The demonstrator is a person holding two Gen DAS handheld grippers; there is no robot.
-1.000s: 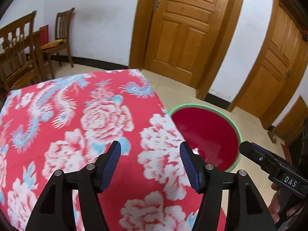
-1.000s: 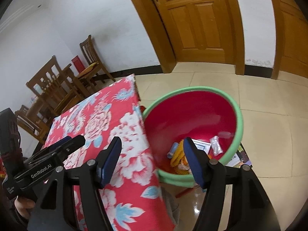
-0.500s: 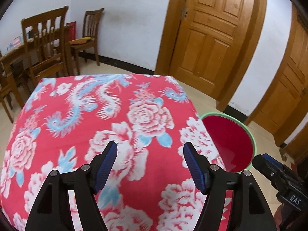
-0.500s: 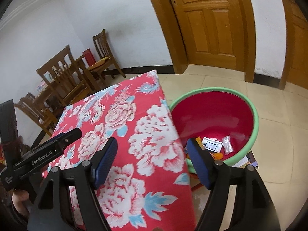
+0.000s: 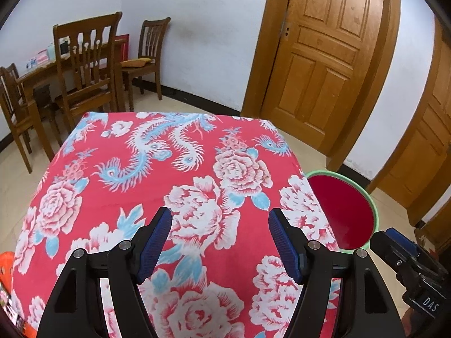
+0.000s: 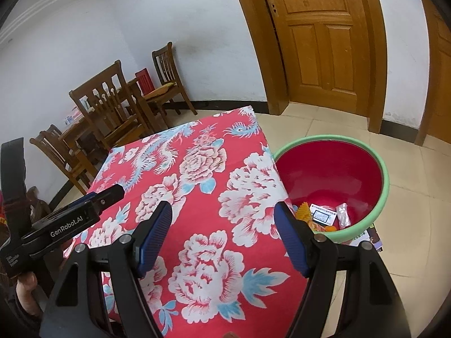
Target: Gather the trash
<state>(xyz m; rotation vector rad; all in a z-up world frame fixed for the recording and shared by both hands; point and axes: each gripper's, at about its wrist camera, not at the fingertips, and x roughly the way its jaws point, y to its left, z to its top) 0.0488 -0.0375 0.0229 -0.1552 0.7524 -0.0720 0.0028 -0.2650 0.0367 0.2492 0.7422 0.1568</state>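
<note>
Left wrist view: compared with a second ago, more of the table (image 5: 118,197) is seen and the basin (image 5: 342,211) is pushed toward the right edge, smaller in the frame. The left hand-held gripper (image 5: 220,238) is angled down over the floral tablecloth, its jaws having just been opening; they stand apart with nothing between them. The right hand-held gripper (image 5: 394,246) is glimpsed at the lower right. Wooden chairs (image 5: 87,70) and a panelled door (image 5: 324,56) are set against the white wall.

Right wrist view: the basin (image 6: 386,186) has shifted from centre to the right since the earlier frame, and the table now fills the foreground. The right hand-held gripper is likewise held apart and empty above the cloth, its jaws also just opened wider. The collected trash (image 6: 324,215) is seen lying at the bottom of the red, green-rimmed basin, which stands on the tiled floor (image 6: 417,253) just beside the table.
</note>
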